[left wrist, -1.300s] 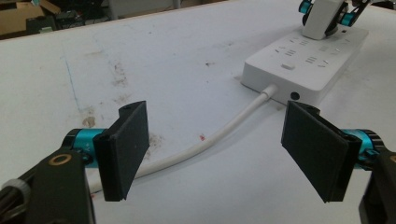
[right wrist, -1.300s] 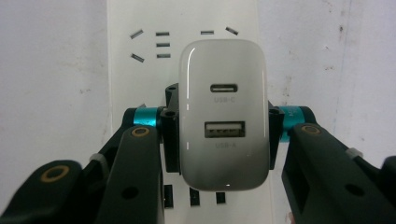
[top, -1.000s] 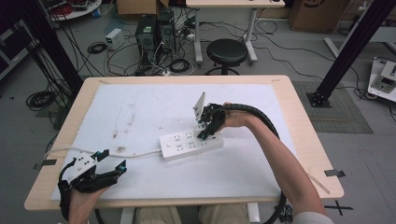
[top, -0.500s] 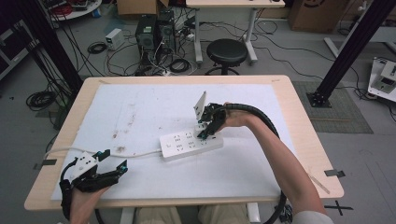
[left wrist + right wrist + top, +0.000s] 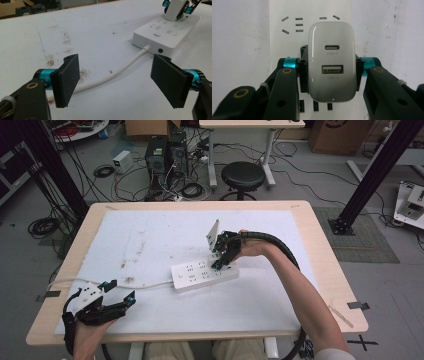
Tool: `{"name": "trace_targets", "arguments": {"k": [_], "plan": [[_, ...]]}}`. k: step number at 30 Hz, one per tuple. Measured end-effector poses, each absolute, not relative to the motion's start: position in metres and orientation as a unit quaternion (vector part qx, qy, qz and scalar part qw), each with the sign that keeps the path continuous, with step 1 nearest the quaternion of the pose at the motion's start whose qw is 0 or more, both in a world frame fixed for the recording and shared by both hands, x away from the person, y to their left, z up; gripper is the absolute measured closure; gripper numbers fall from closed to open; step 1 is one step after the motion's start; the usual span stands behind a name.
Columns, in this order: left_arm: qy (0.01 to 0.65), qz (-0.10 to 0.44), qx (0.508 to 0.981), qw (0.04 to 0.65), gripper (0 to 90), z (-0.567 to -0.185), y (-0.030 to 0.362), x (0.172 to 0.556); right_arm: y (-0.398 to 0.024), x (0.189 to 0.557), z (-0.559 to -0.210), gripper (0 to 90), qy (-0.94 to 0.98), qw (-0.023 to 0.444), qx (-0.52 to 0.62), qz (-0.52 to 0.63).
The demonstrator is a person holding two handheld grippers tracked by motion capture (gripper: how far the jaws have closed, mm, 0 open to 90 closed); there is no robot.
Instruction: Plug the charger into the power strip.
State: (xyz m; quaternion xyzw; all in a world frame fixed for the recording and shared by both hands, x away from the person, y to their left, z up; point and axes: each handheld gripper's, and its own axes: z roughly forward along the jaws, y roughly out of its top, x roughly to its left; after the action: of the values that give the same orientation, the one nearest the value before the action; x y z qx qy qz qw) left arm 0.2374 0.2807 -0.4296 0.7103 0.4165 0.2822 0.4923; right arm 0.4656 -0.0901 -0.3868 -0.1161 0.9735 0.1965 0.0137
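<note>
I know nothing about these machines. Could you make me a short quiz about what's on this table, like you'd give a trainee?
1. True or false: the right claw is shut on a white charger.
2. What does the charger sit over: (a) a power strip, (b) a bowl, (c) a book?
3. Fill in: the left claw is ____, with the strip's white cable lying on the table beyond its jaws.

Key: 1 true; 2 a; 3 open.
</note>
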Motion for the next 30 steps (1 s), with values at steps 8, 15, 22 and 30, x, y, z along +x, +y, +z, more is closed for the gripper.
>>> {"name": "trace_targets", "arguments": {"k": [8,15,22,30], "plan": [[0.414,0.282,0.712,0.492,23.4,-0.4300,0.2793,0.2381,-0.0905,0.4665,-0.3870,63.0,0.973,0.010,-0.117,0.200],[0.418,0.283,0.709,0.491,23.4,-0.4311,0.2839,0.2351,-0.0901,0.4664,-0.3865,62.7,0.973,0.010,-0.117,0.197],[0.420,0.285,0.709,0.490,23.4,-0.4321,0.2864,0.2334,-0.0886,0.4679,-0.3864,52.6,0.973,0.015,-0.110,0.201],[0.419,0.283,0.710,0.490,23.4,-0.4326,0.2849,0.2360,-0.0910,0.4635,-0.3840,38.2,0.973,0.017,-0.102,0.205]]}}
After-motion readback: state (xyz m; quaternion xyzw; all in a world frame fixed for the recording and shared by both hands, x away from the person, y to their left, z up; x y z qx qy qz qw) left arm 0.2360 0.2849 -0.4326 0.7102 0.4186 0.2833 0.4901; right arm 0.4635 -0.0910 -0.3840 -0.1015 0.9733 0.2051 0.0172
